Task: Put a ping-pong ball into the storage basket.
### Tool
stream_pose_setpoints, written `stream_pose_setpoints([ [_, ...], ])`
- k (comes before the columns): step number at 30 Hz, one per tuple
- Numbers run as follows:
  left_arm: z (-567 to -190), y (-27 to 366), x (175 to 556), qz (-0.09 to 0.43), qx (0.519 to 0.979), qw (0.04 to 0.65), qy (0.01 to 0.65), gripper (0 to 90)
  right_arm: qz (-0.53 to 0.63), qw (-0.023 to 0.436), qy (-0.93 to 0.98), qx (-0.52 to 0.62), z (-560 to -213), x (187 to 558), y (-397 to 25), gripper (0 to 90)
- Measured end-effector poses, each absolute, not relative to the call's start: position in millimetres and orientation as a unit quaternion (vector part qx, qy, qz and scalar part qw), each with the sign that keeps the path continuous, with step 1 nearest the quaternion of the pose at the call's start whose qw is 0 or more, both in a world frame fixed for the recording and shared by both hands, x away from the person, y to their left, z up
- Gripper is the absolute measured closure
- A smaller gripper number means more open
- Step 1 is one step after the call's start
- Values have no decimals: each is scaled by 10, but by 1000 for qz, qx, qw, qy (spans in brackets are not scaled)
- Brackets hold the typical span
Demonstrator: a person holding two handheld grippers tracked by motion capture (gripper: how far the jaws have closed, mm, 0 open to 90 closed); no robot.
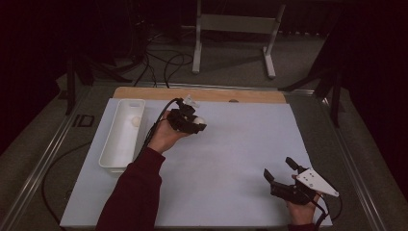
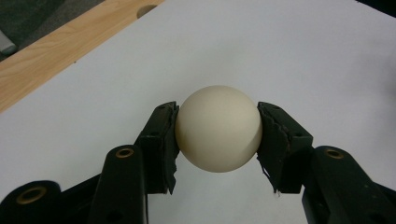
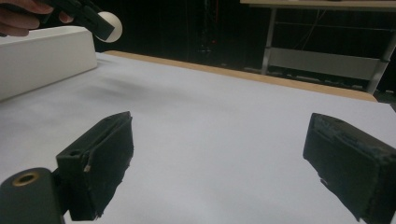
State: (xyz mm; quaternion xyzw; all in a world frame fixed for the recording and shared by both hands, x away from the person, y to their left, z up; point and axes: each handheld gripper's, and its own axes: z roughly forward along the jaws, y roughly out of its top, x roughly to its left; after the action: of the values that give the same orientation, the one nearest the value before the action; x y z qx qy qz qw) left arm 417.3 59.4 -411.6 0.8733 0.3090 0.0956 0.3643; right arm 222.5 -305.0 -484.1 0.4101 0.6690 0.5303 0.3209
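Overhead view; 2 close gripper cameras

A smooth cream-white ball (image 2: 218, 129) is held clamped between two black jaws at frame centre, raised above the white sheet (image 2: 303, 56).

Ball (image 2: 218, 128): plain cream/off-white, no markings. Left gripper (image 2: 218, 140) and right gripper (image 3: 224, 163): black, brass-coloured rivets. Right gripper's plate (image 1: 315, 182), lower right of high view: light grey. Tray (image 1: 117, 139), left of centre: white, with a second cream ball (image 1: 136, 121) inside. Table (image 1: 231, 163): pale white sheet, light wood strip along upper edge. Sleeve (image 1: 132, 192), bottom: dark red. Floor (image 1: 231, 60): grey, black cables.
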Motion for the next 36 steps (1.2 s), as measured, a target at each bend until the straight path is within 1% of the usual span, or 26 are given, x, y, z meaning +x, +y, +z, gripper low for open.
stream_pose_setpoints([
  [36, -4034, 754, 4127, 104, 872, 365, 308, 512, 530, 321, 668, 411, -4840, 2224, -3051, 83],
])
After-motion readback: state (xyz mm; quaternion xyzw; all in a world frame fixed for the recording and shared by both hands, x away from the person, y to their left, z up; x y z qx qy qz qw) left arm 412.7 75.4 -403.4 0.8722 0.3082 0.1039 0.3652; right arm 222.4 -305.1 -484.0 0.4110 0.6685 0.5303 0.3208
